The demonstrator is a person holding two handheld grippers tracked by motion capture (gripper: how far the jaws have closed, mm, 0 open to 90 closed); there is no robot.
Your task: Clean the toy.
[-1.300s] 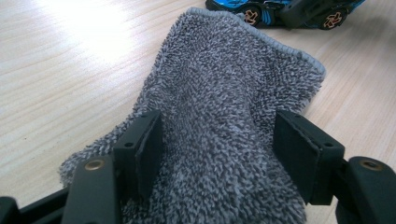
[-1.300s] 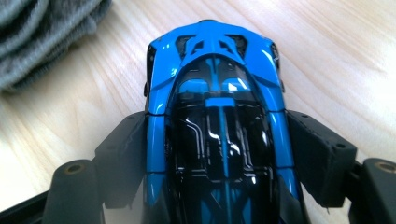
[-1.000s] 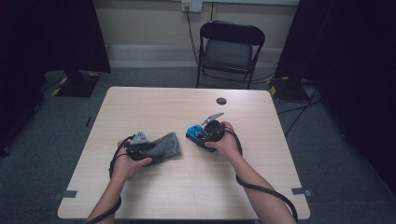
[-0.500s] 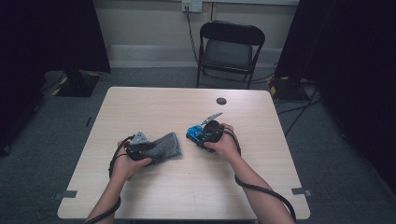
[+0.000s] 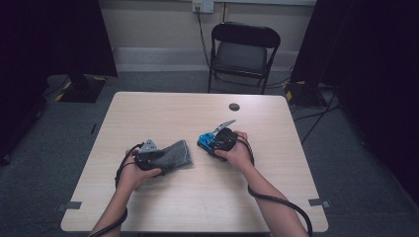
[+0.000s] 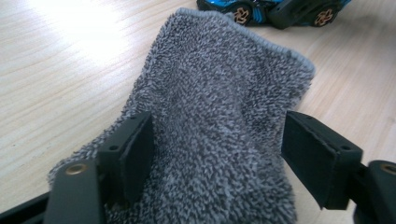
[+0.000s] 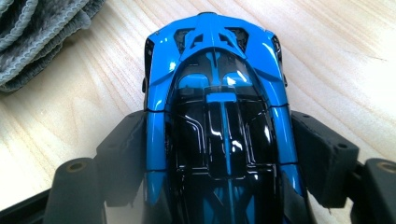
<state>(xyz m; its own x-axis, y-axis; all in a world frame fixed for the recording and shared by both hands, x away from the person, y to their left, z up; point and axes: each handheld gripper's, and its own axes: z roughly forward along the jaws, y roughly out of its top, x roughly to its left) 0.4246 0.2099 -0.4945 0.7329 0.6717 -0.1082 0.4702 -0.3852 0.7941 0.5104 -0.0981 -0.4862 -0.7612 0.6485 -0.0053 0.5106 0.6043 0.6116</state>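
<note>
A grey terry cloth (image 5: 175,154) lies folded on the table, left of the middle. My left gripper (image 5: 165,158) reaches over it from the left. Its jaws have just been opening, and the cloth (image 6: 219,116) lies loose between the spread pads of the left gripper (image 6: 217,140). A blue and black toy car (image 5: 202,140) sits just right of the cloth. My right gripper (image 5: 211,143) is shut on it. In the right gripper view both pads of the right gripper (image 7: 217,154) press on the car's (image 7: 219,93) flanks, nose pointing away.
The wooden table (image 5: 197,207) has a small black round disc (image 5: 234,106) near its far edge. A black folding chair (image 5: 242,49) stands behind the table. Cables trail from both hands over the near edge. The cloth's corner (image 7: 37,37) lies close to the car's nose.
</note>
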